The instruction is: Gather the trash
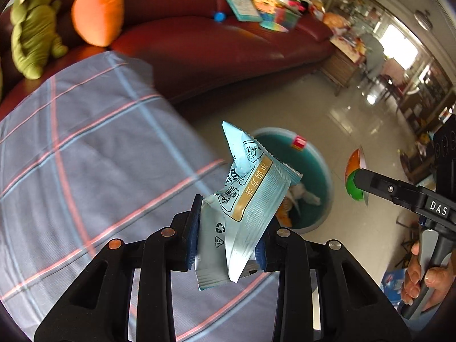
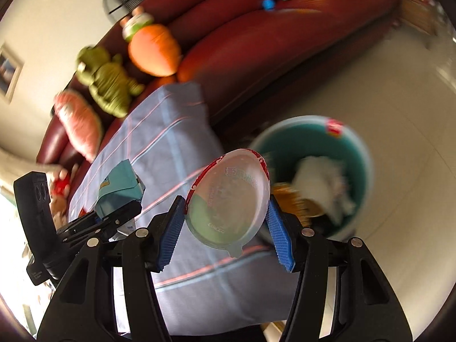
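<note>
My left gripper (image 1: 228, 238) is shut on a crumpled light-blue snack wrapper (image 1: 250, 196), which sticks up between its blue pads. My right gripper (image 2: 225, 228) is shut on a round clear plastic lid (image 2: 228, 199) with a red and green rim, held by its edges. A teal trash bin (image 1: 319, 171) stands on the floor past the wrapper; it holds white paper and an orange wrapper. In the right wrist view the bin (image 2: 353, 145) lies just right of the lid. Each gripper shows in the other's view: the right one with the lid (image 1: 354, 182), the left one with the wrapper (image 2: 119, 188).
A grey plaid cloth (image 1: 85, 156) covers the surface below both grippers. Behind it is a dark red sofa (image 1: 213, 45) with a green plush (image 1: 31, 34), an orange carrot plush (image 1: 97, 14) and books (image 1: 256, 5). A hand (image 1: 419, 279) grips the right handle. Pale tiled floor (image 1: 356, 114) surrounds the bin.
</note>
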Available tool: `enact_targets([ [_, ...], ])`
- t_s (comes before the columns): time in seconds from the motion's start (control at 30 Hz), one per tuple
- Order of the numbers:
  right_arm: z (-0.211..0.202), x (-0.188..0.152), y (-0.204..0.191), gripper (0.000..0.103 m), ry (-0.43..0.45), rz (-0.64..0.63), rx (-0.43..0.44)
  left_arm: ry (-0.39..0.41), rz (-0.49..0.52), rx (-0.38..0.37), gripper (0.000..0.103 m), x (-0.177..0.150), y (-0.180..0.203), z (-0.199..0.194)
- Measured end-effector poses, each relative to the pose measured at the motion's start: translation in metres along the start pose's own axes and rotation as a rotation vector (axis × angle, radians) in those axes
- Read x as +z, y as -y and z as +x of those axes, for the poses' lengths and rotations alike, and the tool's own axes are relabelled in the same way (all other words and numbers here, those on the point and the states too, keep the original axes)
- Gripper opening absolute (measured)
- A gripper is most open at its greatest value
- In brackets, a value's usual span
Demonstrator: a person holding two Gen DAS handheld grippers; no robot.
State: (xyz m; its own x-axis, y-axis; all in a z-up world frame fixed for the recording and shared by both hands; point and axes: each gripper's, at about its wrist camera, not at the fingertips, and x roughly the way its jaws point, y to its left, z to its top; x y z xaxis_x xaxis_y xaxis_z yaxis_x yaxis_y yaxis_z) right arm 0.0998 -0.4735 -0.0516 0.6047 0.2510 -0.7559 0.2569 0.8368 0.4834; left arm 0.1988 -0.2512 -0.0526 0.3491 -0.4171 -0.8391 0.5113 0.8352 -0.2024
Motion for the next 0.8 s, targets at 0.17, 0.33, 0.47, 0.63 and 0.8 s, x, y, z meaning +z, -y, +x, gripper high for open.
enact_targets([
  [0.17,-0.004,0.010,0.035,0.055,0.011,0.056,-0.018,-0.045,0.060,-0.027,0.034,0.015,0.040,0.035],
  [0.33,-0.004,0.019,0.052,0.055,0.015,0.077,-0.028,-0.073,0.083,-0.039,0.034,0.028,0.061,0.062],
  [0.47,-0.001,0.024,0.063,0.055,0.010,0.086,-0.039,-0.092,0.092,-0.049,0.034,0.037,0.075,0.083],
  [0.63,0.003,0.028,0.074,0.055,-0.002,0.106,-0.059,-0.106,0.091,-0.053,0.042,0.049,0.086,0.106],
  [0.8,0.008,0.032,0.081,0.055,-0.012,0.115,-0.079,-0.102,0.080,-0.047,0.080,0.058,0.091,0.120],
])
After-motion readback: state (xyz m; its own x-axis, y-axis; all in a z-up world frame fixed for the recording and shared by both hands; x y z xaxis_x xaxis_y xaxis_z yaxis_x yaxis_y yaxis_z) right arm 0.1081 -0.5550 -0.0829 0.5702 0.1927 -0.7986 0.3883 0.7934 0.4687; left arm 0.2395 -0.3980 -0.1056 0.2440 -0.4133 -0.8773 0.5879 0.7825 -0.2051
